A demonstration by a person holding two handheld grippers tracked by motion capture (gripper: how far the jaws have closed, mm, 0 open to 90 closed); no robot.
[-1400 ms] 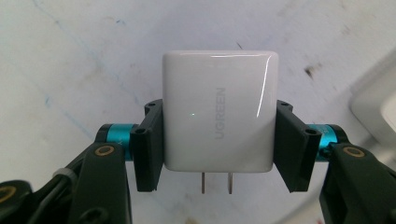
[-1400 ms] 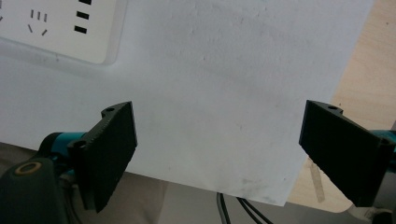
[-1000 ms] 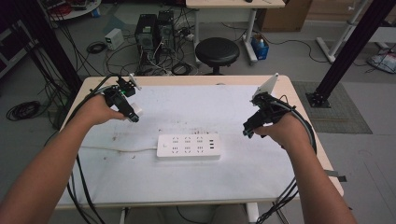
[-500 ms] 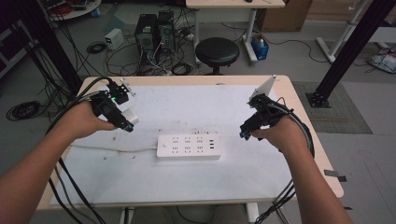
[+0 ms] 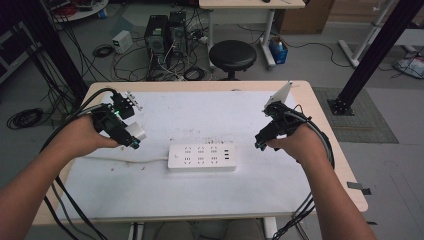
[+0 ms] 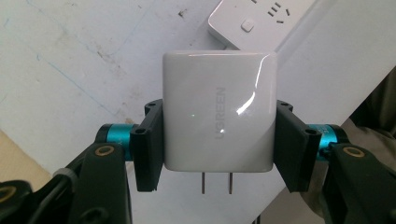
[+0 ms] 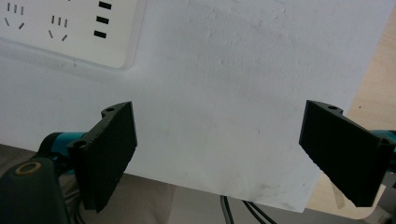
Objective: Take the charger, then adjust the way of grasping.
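Reading "UGREEN" on white charger point(image 6: 217, 112) in left gripper point(image 6: 217, 144).

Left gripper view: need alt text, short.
A white wall charger is clamped between the left gripper's two black fingers, its two flat metal prongs pointing toward the camera. Behind it lies a white table surface, with a corner of a white power strip at the top.
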